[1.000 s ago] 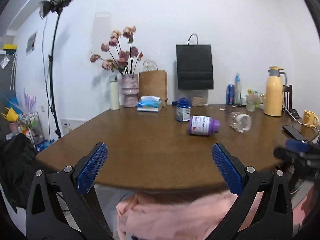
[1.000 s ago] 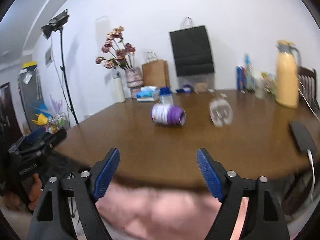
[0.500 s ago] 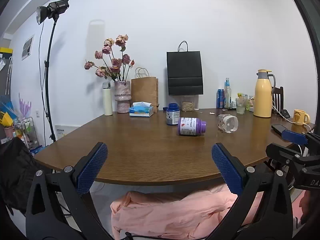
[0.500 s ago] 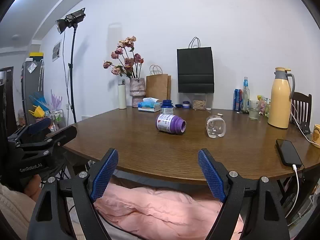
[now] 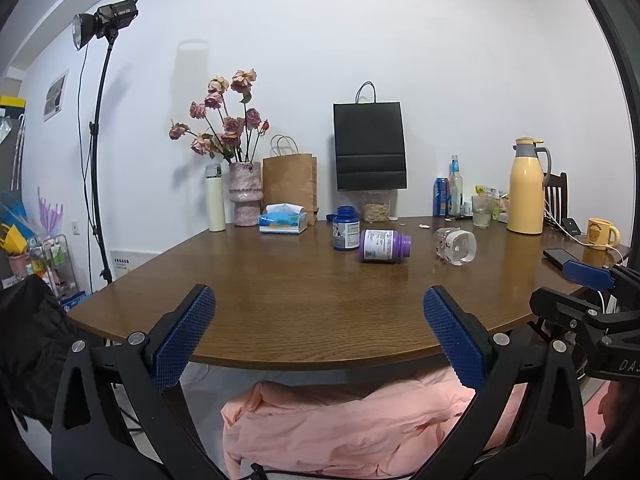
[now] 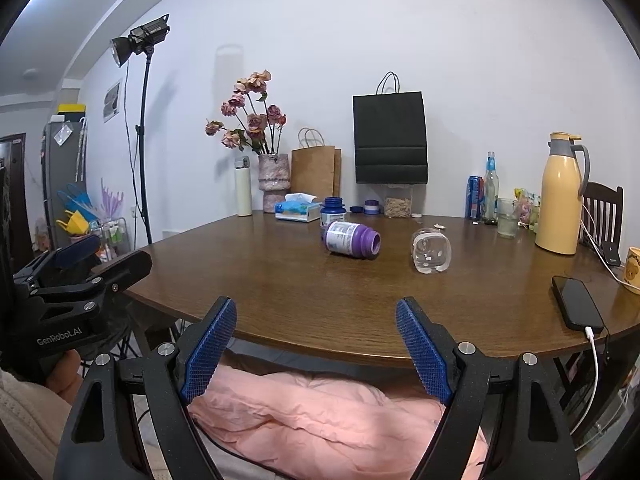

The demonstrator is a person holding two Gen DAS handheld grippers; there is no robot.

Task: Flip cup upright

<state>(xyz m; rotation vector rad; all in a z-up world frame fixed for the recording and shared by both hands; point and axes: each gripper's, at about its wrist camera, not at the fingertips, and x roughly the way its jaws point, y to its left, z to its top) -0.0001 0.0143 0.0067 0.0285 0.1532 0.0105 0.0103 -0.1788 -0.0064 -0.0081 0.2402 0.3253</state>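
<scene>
A clear glass cup (image 5: 456, 245) lies on its side on the brown table (image 5: 280, 296), right of centre; it also shows in the right wrist view (image 6: 431, 255). My left gripper (image 5: 318, 336) is open and empty, held before the table's near edge, far from the cup. My right gripper (image 6: 316, 346) is open and empty, also short of the near edge, with the cup ahead and slightly right. Each gripper shows at the other view's side.
A purple bottle (image 6: 352, 239) lies on its side left of the cup, a blue bottle (image 5: 346, 233) upright behind it. A phone (image 6: 576, 302) on a cable, yellow thermos (image 6: 559, 196), mug (image 5: 600, 233), glasses, tissue box (image 5: 283, 220), vase and bags stand around. Pink cloth (image 6: 320, 412) lies below.
Both grippers have tilted and steadied; the table sits lower and farther in view than one second ago. The jaws stay open. The cup has not moved.
</scene>
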